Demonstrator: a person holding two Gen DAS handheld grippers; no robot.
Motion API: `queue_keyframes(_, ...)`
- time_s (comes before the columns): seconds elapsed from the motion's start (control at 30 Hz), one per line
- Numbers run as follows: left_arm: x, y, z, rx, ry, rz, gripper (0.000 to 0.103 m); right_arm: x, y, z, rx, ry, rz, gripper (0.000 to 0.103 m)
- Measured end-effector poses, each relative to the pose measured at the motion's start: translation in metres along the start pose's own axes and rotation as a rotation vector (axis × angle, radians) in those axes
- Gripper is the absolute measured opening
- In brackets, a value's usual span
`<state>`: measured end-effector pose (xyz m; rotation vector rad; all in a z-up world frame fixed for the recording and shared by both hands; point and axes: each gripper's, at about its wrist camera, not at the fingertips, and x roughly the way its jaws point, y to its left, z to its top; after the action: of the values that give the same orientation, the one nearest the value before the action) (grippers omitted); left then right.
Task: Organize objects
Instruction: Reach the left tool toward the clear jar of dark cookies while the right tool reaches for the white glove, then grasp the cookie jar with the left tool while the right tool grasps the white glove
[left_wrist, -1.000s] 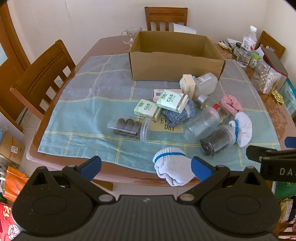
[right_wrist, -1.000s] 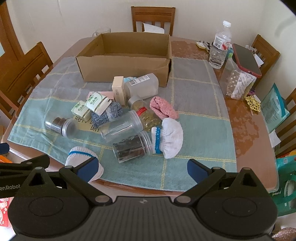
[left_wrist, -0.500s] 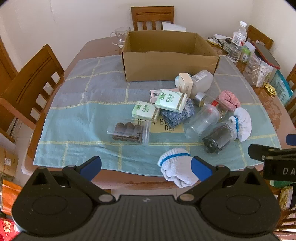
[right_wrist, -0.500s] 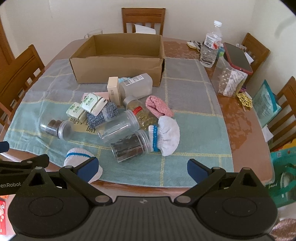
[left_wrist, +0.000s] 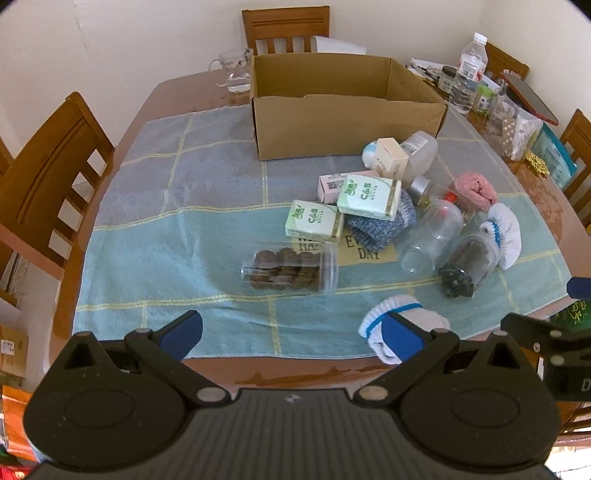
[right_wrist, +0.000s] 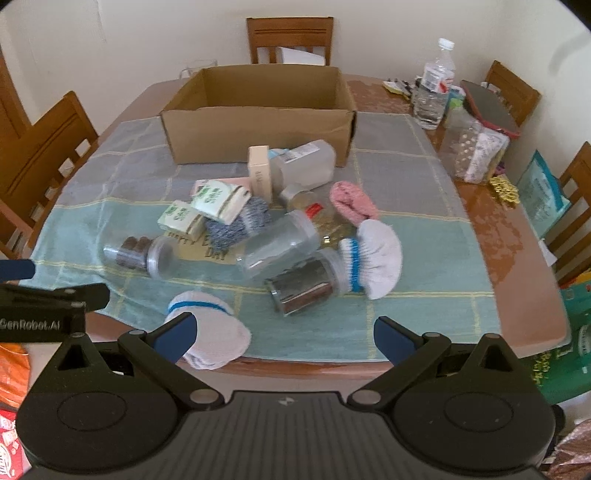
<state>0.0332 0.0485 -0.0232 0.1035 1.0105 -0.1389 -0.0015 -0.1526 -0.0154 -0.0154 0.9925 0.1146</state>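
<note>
- Left gripper (left_wrist: 291, 334): jaws spread wide, nothing between them; held off the near edge of the worktop (left_wrist: 159, 99).
- Right gripper (right_wrist: 282, 336): jaws likewise spread and empty, beside the left one at the near edge.
- Cardboard box (left_wrist: 343, 107): open top, upright at the far side of the blue checked cloth (left_wrist: 166, 229); interior looks bare as far as visible.
- Cookie jar (left_wrist: 291, 273): clear, on its side mid-cloth, nearest the left gripper.
- Two green-and-white tissue packs (left_wrist: 369, 197): one leaning on a grey knitted cloth (left_wrist: 380, 229), the other just beside it.
- Empty clear jar (right_wrist: 280, 243) and a dark-filled jar (right_wrist: 303, 286) lie on their sides, touching.
- White sock with blue band (right_wrist: 376, 258): against the dark jar's lid end.
- Second white sock (right_wrist: 210, 332): overhangs the near cloth edge.
- Pink rolled cloth (right_wrist: 352, 201): right of the pile.
- Translucent bottle (right_wrist: 306, 164) and a small cream carton (right_wrist: 260, 173) lie close to the box's front wall.
- Water bottle (right_wrist: 434, 92): upright, far right, off the cloth.
</note>
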Motion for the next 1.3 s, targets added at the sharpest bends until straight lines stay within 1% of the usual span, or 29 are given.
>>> queue_keyframes(0.13, 0.008, 0.010, 0.001, 0.016, -0.005, -0.014, 0.103, 0.008, 0.009, -0.007, -0.010, 0.002, 0.029, 0.103)
queue_keyframes(0.23, 0.014, 0.018, 0.003, 0.011, -0.015, -0.010, 0.103, 0.016, 0.014, -0.012, -0.014, 0.002, 0.060, 0.103)
queue_keyframes(0.4, 0.024, 0.027, 0.008, 0.020, -0.022, -0.020, 0.103, 0.043, 0.030, -0.023, -0.040, 0.012, 0.122, 0.103)
queue_keyframes(0.53, 0.033, 0.033, 0.010, 0.020, -0.033, -0.037, 0.103, 0.062, 0.038, -0.027, -0.061, -0.020, 0.152, 0.103)
queue_keyframes(0.63, 0.043, 0.033, 0.010, 0.029, -0.041, -0.054, 0.102, 0.080, 0.043, -0.027, -0.084, -0.017, 0.153, 0.103)
queue_keyframes(0.73, 0.051, 0.031, 0.009, 0.042, -0.041, -0.075, 0.102, 0.093, 0.045, -0.028, -0.085, -0.018, 0.193, 0.103)
queue_keyframes(0.8, 0.057, 0.026, 0.008, 0.062, -0.046, -0.098, 0.102, 0.099, 0.046, -0.029, -0.091, -0.017, 0.204, 0.103)
queue_keyframes(0.87, 0.062, 0.020, 0.008, 0.085, -0.061, -0.103, 0.102, 0.104, 0.047, -0.031, -0.098, -0.018, 0.215, 0.103)
queue_keyframes(0.97, 0.071, 0.013, 0.008, 0.100, -0.069, -0.092, 0.103, 0.107, 0.049, -0.034, -0.110, -0.026, 0.214, 0.103)
queue_keyframes(1.17, 0.090, 0.006, 0.012, 0.100, -0.103, -0.053, 0.103, 0.113, 0.054, -0.034, -0.162, -0.043, 0.182, 0.103)
queue_keyframes(1.3, 0.101, 0.003, 0.015, 0.103, -0.100, -0.043, 0.103, 0.116, 0.053, -0.033, -0.163, -0.042, 0.186, 0.103)
